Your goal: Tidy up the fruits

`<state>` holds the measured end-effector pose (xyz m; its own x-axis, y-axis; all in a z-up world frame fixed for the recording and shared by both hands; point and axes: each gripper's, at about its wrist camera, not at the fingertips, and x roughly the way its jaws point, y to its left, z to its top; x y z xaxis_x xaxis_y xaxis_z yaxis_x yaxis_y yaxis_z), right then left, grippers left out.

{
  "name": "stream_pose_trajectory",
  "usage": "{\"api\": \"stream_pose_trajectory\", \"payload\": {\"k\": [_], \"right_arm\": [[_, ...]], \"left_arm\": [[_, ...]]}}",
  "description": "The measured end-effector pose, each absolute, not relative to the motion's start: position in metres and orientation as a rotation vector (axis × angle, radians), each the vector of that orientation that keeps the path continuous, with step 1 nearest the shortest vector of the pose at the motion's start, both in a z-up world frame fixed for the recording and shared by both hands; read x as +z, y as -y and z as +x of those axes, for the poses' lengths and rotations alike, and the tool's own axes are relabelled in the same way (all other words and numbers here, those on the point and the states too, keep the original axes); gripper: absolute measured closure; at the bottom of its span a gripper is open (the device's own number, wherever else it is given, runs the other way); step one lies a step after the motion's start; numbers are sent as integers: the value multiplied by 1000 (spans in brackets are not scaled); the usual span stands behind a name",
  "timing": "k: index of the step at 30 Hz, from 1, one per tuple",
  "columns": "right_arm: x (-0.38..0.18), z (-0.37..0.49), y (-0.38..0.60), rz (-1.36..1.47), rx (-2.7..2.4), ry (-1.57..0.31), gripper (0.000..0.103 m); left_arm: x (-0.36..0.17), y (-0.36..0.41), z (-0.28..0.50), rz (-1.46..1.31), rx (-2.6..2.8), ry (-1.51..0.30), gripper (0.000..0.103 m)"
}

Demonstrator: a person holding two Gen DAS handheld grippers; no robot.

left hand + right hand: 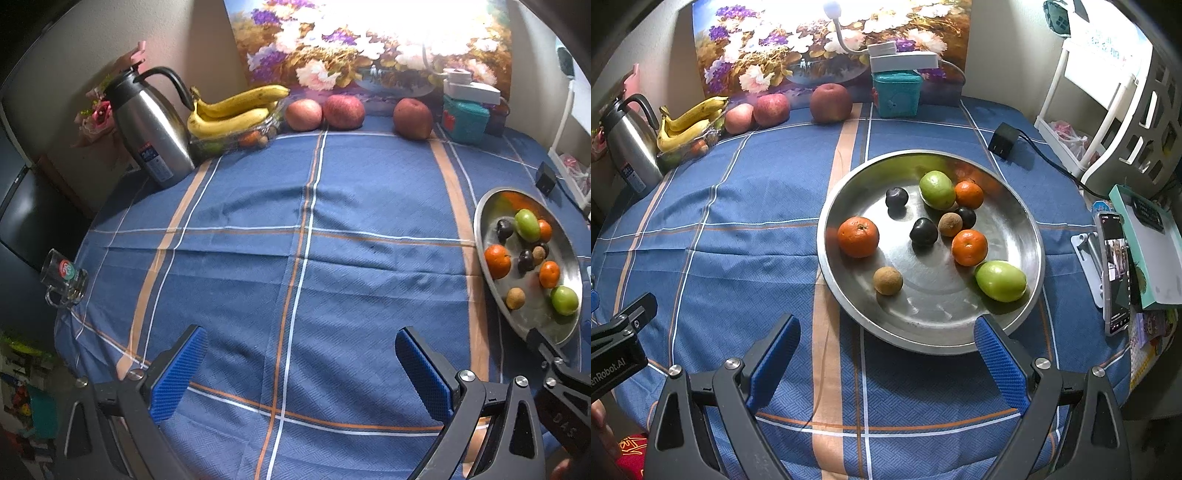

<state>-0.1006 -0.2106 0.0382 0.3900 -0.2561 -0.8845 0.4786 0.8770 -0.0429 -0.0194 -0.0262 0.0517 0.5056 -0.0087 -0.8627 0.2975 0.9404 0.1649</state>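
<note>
A steel plate [1030, 236] sits on the blue tablecloth and holds several small fruits: tangerines [858, 236], green fruits [1001, 280], dark plums [923, 230] and brown longans [887, 280]. It also shows at the right edge of the left wrist view [484, 218]. My right gripper [886, 354] is open and empty, just short of the plate's near rim. My left gripper [301, 369] is open and empty over bare cloth, left of the plate. Bananas [232, 110] lie on a clear tray at the back left, with three apples [343, 110] beside them.
A steel thermos jug [147, 125] stands back left. A glass mug [64, 278] lies at the left table edge. A teal box [895, 92] with a lamp, a black charger [1003, 140], a phone on a stand [1113, 266] and a white rack [1108, 110] are at the right.
</note>
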Motion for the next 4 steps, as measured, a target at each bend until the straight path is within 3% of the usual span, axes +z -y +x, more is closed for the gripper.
{"api": "stream_pose_trajectory", "payload": {"k": [4], "right_arm": [[37, -101, 211, 234, -469, -1077, 8]], "left_arm": [[50, 27, -19, 313, -188, -1039, 0]]}}
